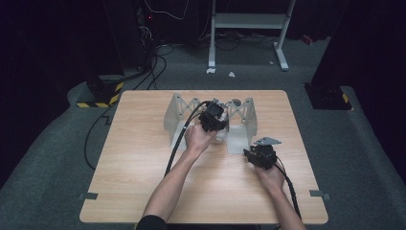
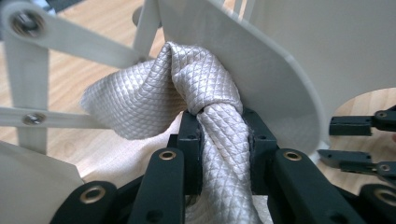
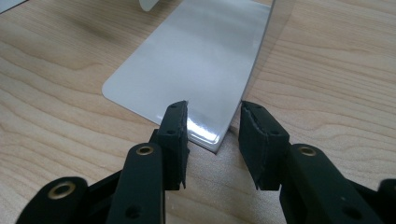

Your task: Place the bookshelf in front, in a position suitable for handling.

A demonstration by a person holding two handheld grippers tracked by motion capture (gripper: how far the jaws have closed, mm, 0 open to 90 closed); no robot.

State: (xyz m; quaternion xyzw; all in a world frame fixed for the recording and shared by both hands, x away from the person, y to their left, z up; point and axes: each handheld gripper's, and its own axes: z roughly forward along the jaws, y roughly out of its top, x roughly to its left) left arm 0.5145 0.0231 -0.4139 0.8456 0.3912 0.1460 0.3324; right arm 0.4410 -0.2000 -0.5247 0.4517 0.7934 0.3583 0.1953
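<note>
nearest the person, the right gripper [image 3: 212, 133] sits low over the pale wooden table [image 1: 143, 191], its matte black jaws spread apart with nothing pinched between them; just past the tips lies the rounded corner of a glossy white plastic base plate [image 3: 196, 70], smooth and flat, catching a soft reflection. in the high view this gripper [image 1: 256, 154] rests at the near right foot of the white stand [image 1: 242, 120], a grey three-cornered plate on top of it and a black cable trailing back along the forearm

farther in, the left gripper [image 2: 222, 135] is pressed onto a twisted neck of silvery cloth [image 2: 205, 84]. the fabric has a fine diamond-quilted weave with a satin sheen; it is rolled into a thick rope between the two black pads and, just beyond them, bunches into a folded knot-like lump that fans out to one side. the cloth lies against a curved white plastic panel [image 2: 275, 79] of the stand, with thin white struts [image 2: 70, 42] bolted together crossing behind it. in the high view the left hand [image 1: 198, 138] holds that gripper in the middle of the stand, between its two zigzag side frames, toward the far half of the table
</note>
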